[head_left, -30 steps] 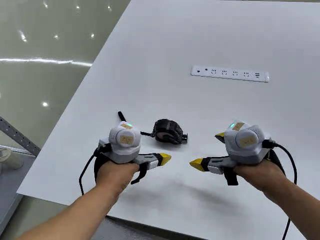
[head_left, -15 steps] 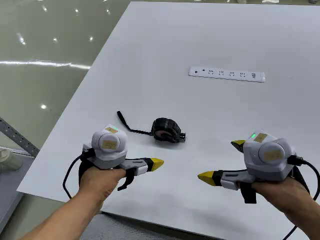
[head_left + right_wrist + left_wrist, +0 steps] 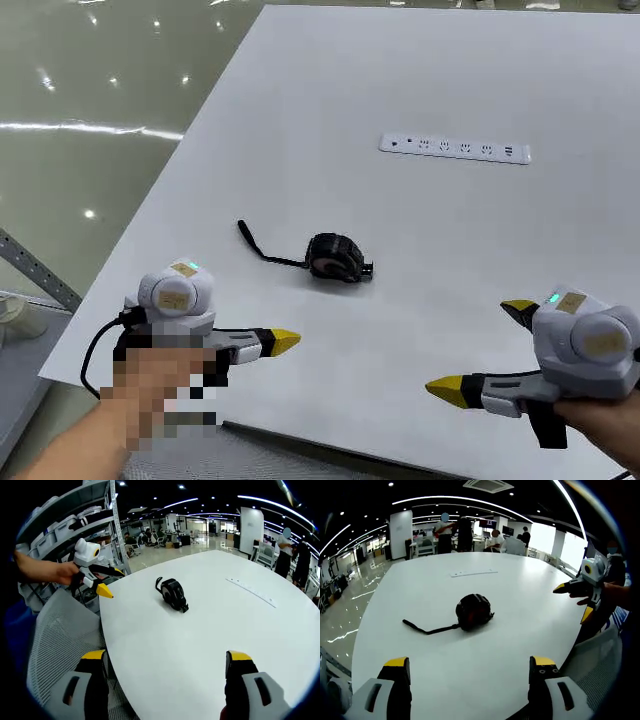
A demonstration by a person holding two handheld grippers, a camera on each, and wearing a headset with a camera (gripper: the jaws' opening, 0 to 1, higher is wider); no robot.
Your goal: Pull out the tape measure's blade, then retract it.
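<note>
Lying crosswise, tape measure [image 3: 335, 257] points strap [image 3: 258, 246] left; left gripper [image 3: 470, 662], right gripper [image 3: 166, 655] fingers spread, empty.

Your tape measure [image 3: 338, 258] is a black, rounded case that seems to stand on its base on the white table [image 3: 400, 80], toward your near edge (blade wound in, as far as shows). Its black strap [image 3: 262, 247] trails slack to your left.

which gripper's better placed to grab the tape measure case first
Left, probably: in the head view the left gripper sits nearer the tape measure than the right gripper does, and its open jaws point toward it.
</note>
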